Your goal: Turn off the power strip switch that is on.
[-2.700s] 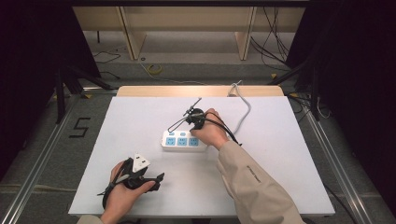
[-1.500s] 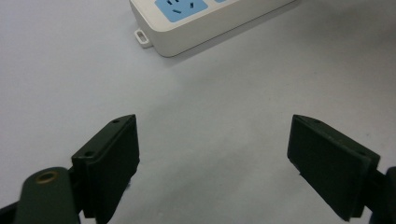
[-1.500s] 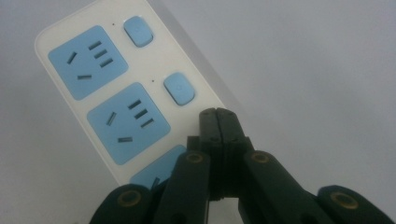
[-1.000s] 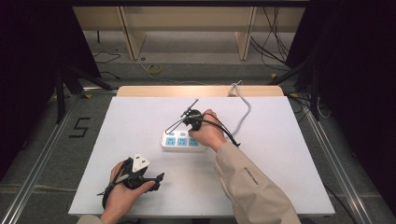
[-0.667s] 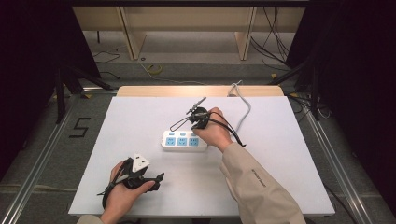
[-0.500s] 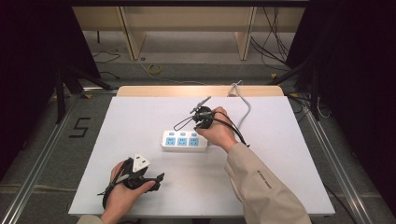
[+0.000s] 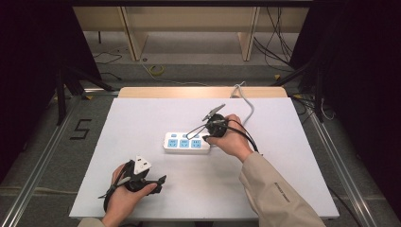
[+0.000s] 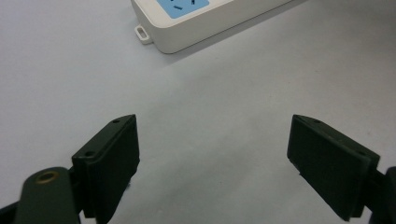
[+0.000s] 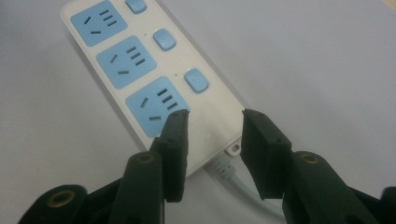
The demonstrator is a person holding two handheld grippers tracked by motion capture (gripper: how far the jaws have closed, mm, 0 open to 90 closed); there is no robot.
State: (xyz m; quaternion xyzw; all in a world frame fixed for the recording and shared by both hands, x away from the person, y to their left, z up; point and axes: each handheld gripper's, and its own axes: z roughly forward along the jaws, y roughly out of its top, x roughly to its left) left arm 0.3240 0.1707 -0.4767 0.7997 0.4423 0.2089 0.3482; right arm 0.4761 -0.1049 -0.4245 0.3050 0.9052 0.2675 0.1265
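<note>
A white power strip [image 7: 187, 142] with three blue sockets and three blue switches lies in the middle of the white table. Its white cable [image 7: 247, 103] runs from the right end to the back edge. My right gripper [image 7: 206, 137] hovers over that cable end of the strip [image 9: 135, 60]. Its jaws have just been opening and the gripper [image 9: 215, 116] stands open, pressing on nothing. My left gripper [image 7: 160, 180] rests at the front left, open [image 8: 212, 140] over bare table, with the strip's other end [image 8: 201, 18] farther ahead.
The table [image 7: 142, 118] has a wooden strip along its back edge [image 7: 189, 92]. Behind it are shelf legs and loose cables on the floor. A "5" mark [image 7: 80, 128] is on the floor at the left.
My right hand has moved to the right along the power strip, from its middle to its cable end, and its jaws have opened. The left hand has stayed put.
</note>
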